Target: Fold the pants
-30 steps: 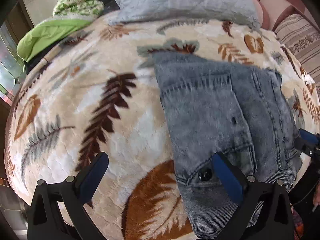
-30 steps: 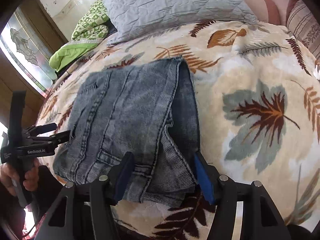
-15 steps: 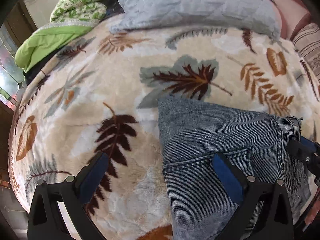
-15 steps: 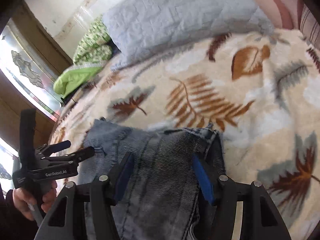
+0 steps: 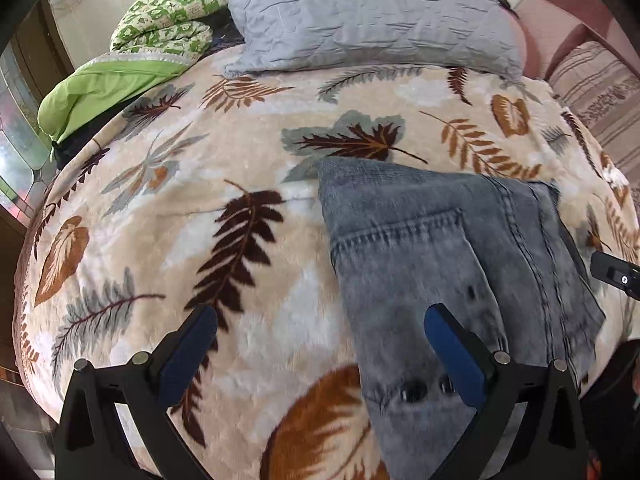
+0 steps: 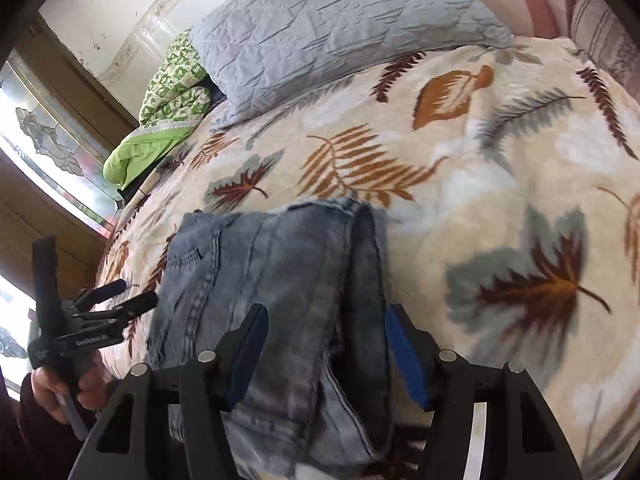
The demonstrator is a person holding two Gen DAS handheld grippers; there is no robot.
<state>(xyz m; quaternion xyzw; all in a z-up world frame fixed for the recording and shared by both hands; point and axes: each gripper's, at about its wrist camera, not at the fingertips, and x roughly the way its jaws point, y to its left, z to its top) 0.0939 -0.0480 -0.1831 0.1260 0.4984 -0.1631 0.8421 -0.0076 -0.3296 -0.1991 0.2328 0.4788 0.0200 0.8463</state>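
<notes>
Jeans [image 5: 436, 256] lie folded into a compact stack on the leaf-print blanket [image 5: 208, 184], toward the near edge of the bed. Back pocket faces up; two dark buttons [image 5: 414, 390] show near the waistband end closest to me. In the right wrist view the jeans [image 6: 280, 272] show layered edges along the right side, a darker fold under the paler top layer.

My left gripper [image 5: 320, 352] hangs above the blanket, jaws wide, nothing between them. Its left pad sits over bare blanket, its right pad over the jeans' near end; whether that pad touches the cloth I cannot tell. Seen from the right wrist, the left gripper [image 6: 120, 296] is off the jeans' left edge, held by my hand [image 6: 60, 388].

My right gripper [image 6: 324, 344] is over the jeans' near right part, jaws partway apart, straddling the darker folded edge. The pads do not press on the denim. Only a bit of this gripper [image 5: 614, 274] shows at the right rim of the left wrist view.

Farther back: grey quilted pillow [image 5: 372, 20] at the head of the bed, green bedding [image 5: 132, 64] bundled to its left. Striped cushion [image 5: 596, 80] at far right.
</notes>
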